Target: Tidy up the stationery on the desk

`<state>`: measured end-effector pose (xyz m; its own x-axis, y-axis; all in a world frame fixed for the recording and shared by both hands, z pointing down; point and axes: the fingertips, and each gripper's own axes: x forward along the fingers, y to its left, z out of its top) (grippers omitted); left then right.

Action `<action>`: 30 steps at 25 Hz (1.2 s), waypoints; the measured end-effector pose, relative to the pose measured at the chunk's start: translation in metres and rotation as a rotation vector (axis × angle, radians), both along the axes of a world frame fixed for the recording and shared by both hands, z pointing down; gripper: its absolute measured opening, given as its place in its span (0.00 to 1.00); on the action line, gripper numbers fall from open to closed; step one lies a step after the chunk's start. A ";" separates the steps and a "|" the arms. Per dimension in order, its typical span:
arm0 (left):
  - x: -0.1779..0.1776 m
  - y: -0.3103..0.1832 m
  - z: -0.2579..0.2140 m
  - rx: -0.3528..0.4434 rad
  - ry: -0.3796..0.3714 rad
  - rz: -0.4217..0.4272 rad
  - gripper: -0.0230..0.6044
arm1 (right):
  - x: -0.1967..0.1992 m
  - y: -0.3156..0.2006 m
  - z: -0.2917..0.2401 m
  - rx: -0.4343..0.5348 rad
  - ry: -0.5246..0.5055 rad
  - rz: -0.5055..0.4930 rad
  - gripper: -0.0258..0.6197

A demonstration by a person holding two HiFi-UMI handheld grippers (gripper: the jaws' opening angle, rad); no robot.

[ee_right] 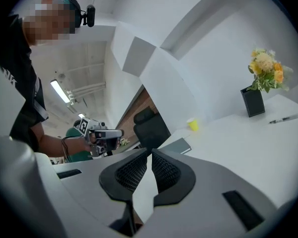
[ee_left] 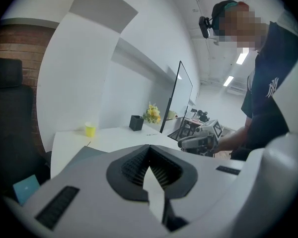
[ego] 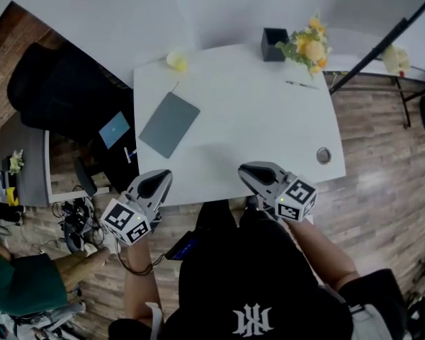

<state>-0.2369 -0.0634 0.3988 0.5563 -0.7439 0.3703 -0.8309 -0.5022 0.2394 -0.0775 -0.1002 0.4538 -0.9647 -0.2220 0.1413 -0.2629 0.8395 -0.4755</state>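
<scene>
A white desk carries a grey notebook, a yellow cup, a black pen holder beside yellow flowers, and one loose pen. My left gripper hovers at the desk's near left edge, its jaws shut with nothing between them. Just off the near edge, my right gripper has its jaws together and holds nothing. The right gripper view shows the pen, holder, cup and notebook far ahead.
A round cable grommet sits at the desk's near right corner. A black office chair stands left of the desk, with a blue card on it. A black stand leg slants at the far right. Another person in green sits lower left.
</scene>
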 end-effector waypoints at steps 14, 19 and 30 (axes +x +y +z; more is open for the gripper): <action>-0.123 -0.112 0.050 -0.139 -0.096 0.208 0.04 | -0.128 -0.053 0.025 -0.138 0.088 0.040 0.12; -0.151 -0.142 0.080 -0.212 -0.097 0.257 0.04 | -0.167 -0.064 0.046 -0.254 0.088 0.072 0.17; -0.179 -0.186 0.162 -0.405 -0.084 0.324 0.15 | -0.194 -0.083 0.116 -0.533 0.169 0.265 0.26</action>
<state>-0.4156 -0.2490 0.5605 0.6902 -0.3271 0.6455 -0.6732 -0.6173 0.4070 -0.2715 -0.1832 0.5698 -0.8410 -0.3074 0.4453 -0.5384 0.3936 -0.7452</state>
